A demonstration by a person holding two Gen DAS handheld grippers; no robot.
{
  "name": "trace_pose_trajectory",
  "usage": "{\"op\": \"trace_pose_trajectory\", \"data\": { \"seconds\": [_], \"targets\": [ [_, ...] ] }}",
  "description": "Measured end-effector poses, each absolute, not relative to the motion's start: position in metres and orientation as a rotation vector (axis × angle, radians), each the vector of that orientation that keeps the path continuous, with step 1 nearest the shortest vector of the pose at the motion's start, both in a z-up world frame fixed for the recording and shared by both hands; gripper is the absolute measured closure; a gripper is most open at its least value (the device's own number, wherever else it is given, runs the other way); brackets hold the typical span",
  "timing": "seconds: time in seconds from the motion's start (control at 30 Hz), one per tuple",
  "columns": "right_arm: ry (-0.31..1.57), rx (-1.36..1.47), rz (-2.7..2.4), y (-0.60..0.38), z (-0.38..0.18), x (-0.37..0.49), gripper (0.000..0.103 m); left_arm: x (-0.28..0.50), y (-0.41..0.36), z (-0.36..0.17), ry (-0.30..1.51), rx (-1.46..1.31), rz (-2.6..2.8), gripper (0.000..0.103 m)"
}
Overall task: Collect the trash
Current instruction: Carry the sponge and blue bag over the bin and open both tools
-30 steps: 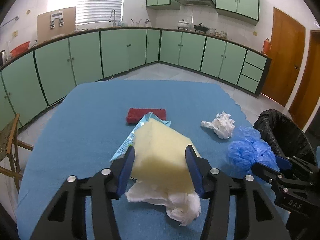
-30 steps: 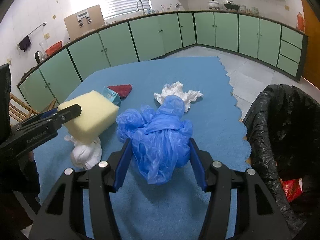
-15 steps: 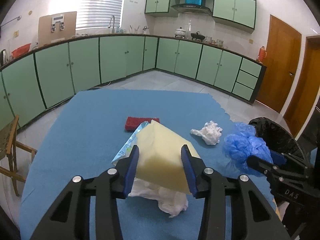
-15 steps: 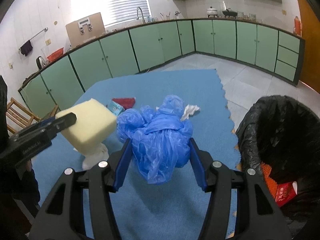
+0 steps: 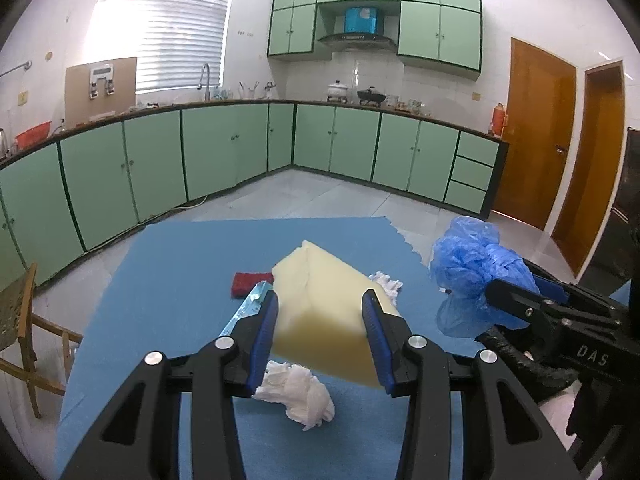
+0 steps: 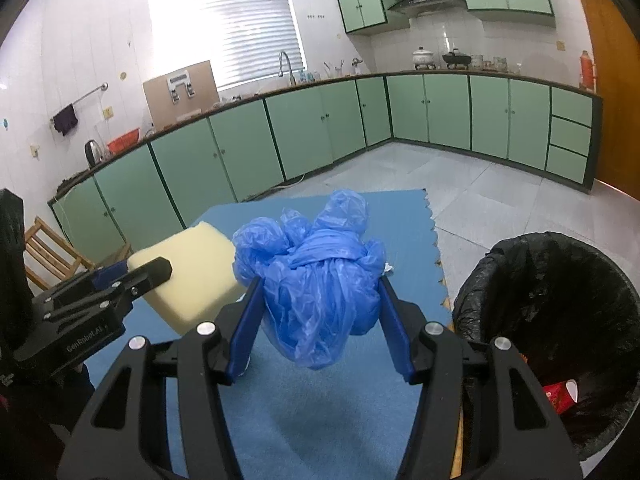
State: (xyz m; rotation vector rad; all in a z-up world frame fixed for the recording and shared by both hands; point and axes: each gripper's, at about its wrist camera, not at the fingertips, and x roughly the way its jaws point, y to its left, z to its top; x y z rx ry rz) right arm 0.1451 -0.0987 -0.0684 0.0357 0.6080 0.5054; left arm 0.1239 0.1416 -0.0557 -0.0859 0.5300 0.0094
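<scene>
My left gripper (image 5: 320, 312) is shut on a pale yellow foam block (image 5: 324, 308) and holds it above the blue table (image 5: 168, 280). My right gripper (image 6: 320, 300) is shut on a crumpled blue plastic bag (image 6: 316, 276), lifted above the table; the bag also shows in the left wrist view (image 5: 472, 272). The foam block shows at the left of the right wrist view (image 6: 188, 276). A black-lined trash bin (image 6: 560, 304) stands to the right of the table, with red packaging (image 6: 560, 396) inside.
On the table lie a white crumpled tissue (image 5: 300, 396), a second tissue (image 5: 388, 284) behind the foam, a red scouring pad (image 5: 250, 282) and a light-blue wrapper (image 5: 250, 312). A wooden chair (image 5: 20, 320) stands left. Green cabinets (image 5: 240, 152) line the walls.
Both grippers have risen with their loads. The foam block and blue bag are higher above the table, and the tissue that lay under the foam stays on the table.
</scene>
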Motion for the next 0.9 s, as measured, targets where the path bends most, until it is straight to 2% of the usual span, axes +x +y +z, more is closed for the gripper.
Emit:
{"op": "trace_pose_trajectory", "data": {
  "seconds": [0.53, 0.9],
  "targets": [
    [0.539, 0.072, 0.442, -0.149, -0.040, 0.111, 0.049, 0.108, 0.109, -0.034, 0.472, -0.053, -0.069, 0.060],
    [0.489, 0.102, 0.332, -0.219, -0.027, 0.104, 0.049, 0.119, 0.050, -0.022, 0.447, -0.018, -0.182, 0.060]
  ]
}}
